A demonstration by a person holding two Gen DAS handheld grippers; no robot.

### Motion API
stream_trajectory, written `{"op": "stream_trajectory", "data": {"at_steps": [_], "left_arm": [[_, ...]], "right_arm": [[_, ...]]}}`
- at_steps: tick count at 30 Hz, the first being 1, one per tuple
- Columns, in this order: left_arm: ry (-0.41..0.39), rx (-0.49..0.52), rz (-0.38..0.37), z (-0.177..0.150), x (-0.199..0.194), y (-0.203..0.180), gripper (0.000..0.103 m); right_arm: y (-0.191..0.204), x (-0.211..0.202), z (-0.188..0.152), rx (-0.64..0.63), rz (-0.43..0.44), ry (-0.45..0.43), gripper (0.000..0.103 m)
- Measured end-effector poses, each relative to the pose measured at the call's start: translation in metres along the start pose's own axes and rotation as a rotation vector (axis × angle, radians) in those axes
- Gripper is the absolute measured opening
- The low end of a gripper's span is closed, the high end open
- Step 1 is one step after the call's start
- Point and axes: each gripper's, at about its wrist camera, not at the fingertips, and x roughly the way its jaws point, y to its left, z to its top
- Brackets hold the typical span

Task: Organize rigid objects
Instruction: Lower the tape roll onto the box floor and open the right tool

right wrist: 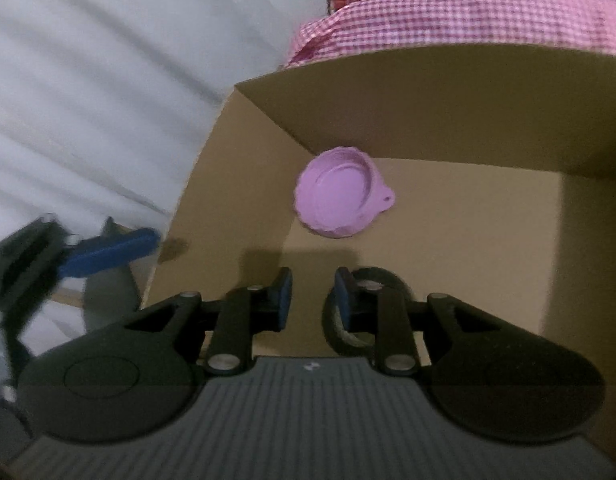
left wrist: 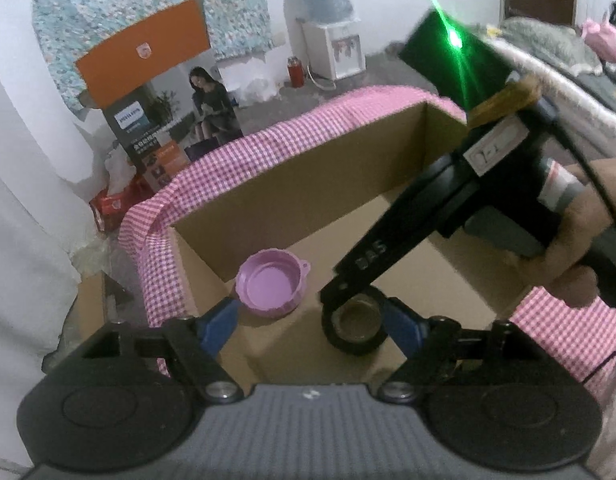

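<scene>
left tool (left wrist: 314,322) wide, empty | right tool (right wrist: 312,294) narrow, over tape roll (left wrist: 354,330) | pink lid (left wrist: 271,288) beside

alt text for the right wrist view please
A pink lid lies open side up on the floor of a cardboard box. The right gripper points into the box, one finger beside a black tape roll.

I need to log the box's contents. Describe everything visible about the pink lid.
The pink lid is a round, shallow screw cap of smooth lilac-pink plastic with a ribbed outer wall and a small tab with a hole on its rim. It lies open side up on the cardboard box floor near a corner. No gripper touches it; its rim may touch the box wall.
</scene>
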Motion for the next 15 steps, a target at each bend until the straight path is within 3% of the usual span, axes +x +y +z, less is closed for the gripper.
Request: {"op": "stream_trajectory", "data": {"at_steps": [8,15], "left_arm": [[-0.138,-0.100,0.012,-0.042,-0.061,0.012,0.087],[-0.173,-0.251,-0.037,-0.094,-0.077,0.015,0.093]], "right_arm": [[-0.008,0.000,-0.004,-0.078,-0.177,0.085,0.023],[-0.007,0.025,0.011,-0.123,-0.274,0.158,0.023]]}}
